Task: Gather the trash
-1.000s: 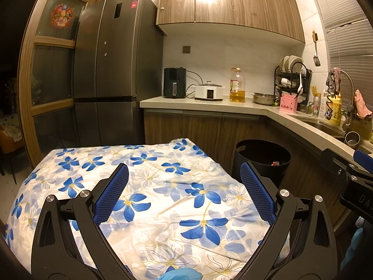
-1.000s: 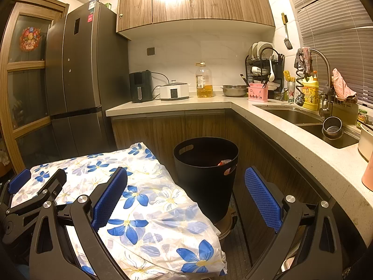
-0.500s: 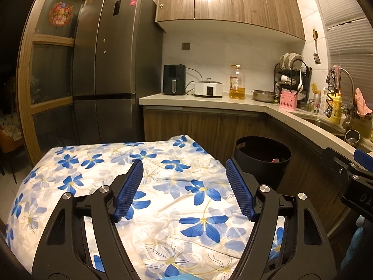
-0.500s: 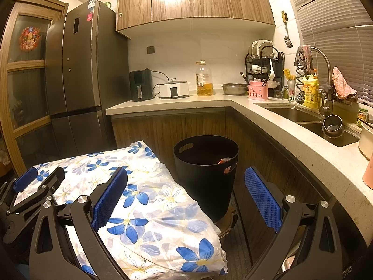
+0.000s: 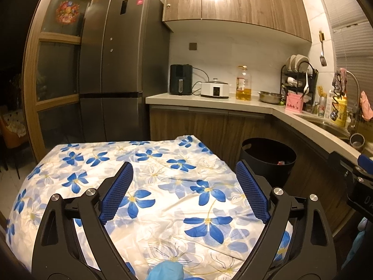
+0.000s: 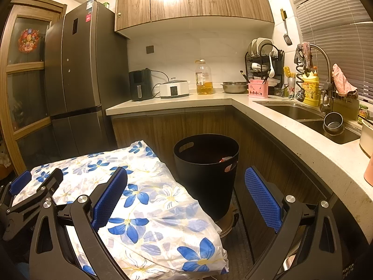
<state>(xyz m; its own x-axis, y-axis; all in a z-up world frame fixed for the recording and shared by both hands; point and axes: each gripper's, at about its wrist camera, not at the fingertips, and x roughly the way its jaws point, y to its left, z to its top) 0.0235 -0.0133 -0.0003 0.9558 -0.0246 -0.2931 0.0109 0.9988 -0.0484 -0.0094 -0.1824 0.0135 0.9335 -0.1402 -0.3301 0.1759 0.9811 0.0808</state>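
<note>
Above tablecloth, left tool opening, empty.

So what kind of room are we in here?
A home kitchen, most likely: a tall fridge, a counter with small appliances and a sink, and a black bin on the floor.

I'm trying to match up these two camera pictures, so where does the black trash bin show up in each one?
Left wrist view: black trash bin right of centre, beyond the right finger, beside the floral cloth.
Right wrist view: bin at centre, between the fingers.
Shared landmark: oil bottle on the counter.
</note>
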